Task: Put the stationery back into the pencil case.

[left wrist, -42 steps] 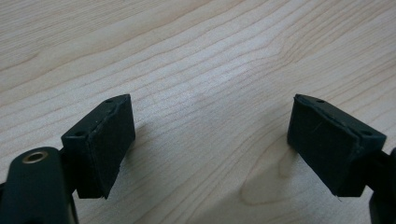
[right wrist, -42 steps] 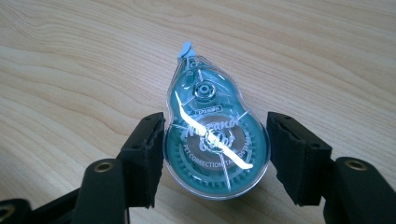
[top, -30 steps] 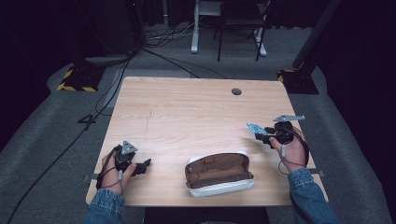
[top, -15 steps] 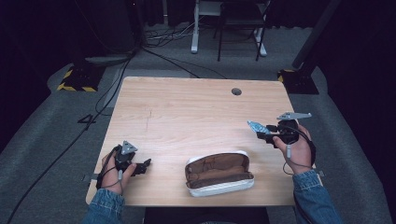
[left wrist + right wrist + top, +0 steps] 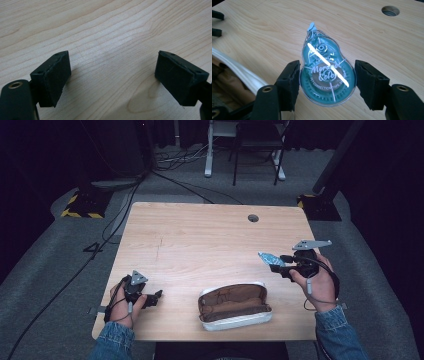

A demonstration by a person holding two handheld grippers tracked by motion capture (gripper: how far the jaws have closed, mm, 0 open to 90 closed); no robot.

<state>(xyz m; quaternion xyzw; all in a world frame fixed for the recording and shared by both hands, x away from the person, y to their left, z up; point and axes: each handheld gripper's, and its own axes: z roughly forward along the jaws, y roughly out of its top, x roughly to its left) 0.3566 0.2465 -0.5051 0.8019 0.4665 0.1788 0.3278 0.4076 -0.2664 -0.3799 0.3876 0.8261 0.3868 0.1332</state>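
Observation:
A clear teal correction-tape dispenser (image 5: 324,72) with white lettering hangs above the wooden table (image 5: 200,240). My right gripper (image 5: 328,80) is shut on its round body, and its tip points away from me. In the high view the dispenser (image 5: 266,257) sticks out leftward from my right gripper (image 5: 274,264) at the table's right side. A pencil case (image 5: 232,302), brown inside with a white rim, lies unzipped near the front edge. My left gripper (image 5: 157,296) rests at the front left. Its jaws stand wide open over bare wood (image 5: 112,75).
A round cable hole (image 5: 253,218) sits in the tabletop at the back right. Part of the case's white rim (image 5: 239,72) shows at the left of the right gripper view. Cables and a desk frame (image 5: 240,150) lie on the floor beyond the table.
My right hand has lifted a little, carrying the dispenser higher above the table. The left hand and the pencil case have stayed where they were.

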